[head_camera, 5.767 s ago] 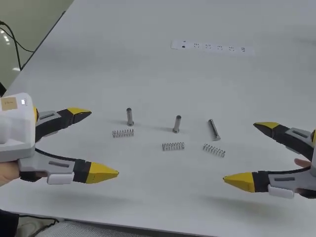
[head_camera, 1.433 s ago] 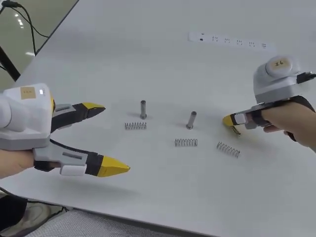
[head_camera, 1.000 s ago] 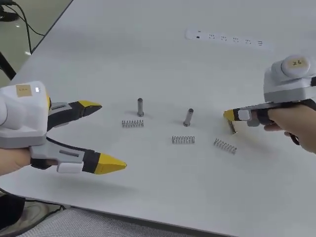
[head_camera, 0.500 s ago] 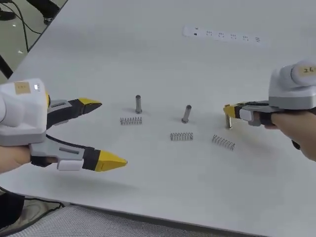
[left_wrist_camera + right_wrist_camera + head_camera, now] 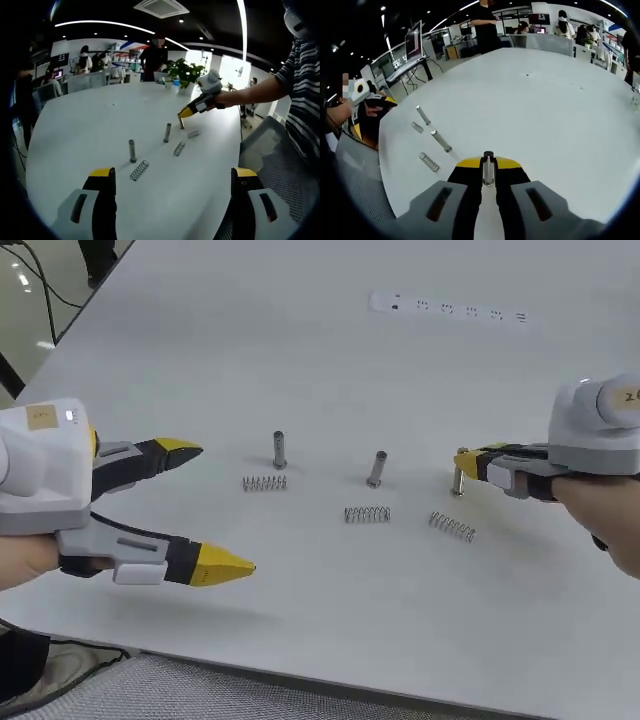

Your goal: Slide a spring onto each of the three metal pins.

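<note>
My right gripper [image 5: 468, 464] is shut on the rightmost metal pin [image 5: 458, 478], holding it upright just above the white table. In the right gripper view the same pin [image 5: 488, 169] stands pinched between the yellow tips. Two other pins [image 5: 278, 450] [image 5: 377, 468] stand upright on the table. Three springs lie in front of them: one on the left [image 5: 264, 483], one in the middle [image 5: 367, 514], one on the right [image 5: 452, 527]. My left gripper [image 5: 210, 507] hovers open at the left, well apart from the parts, with nothing between its jaws. In its own view the left gripper [image 5: 173, 172] faces the nearest pin [image 5: 132, 150] and spring [image 5: 139, 170].
A white power strip [image 5: 445, 310] lies at the far side of the table. The table's near edge [image 5: 300, 675] runs below the grippers. People and chairs show in the room beyond the table in both gripper views.
My right gripper came in from the right, shut on the rightmost pin that lay flat, and stood it upright off the table. The left gripper has stayed open in place.
</note>
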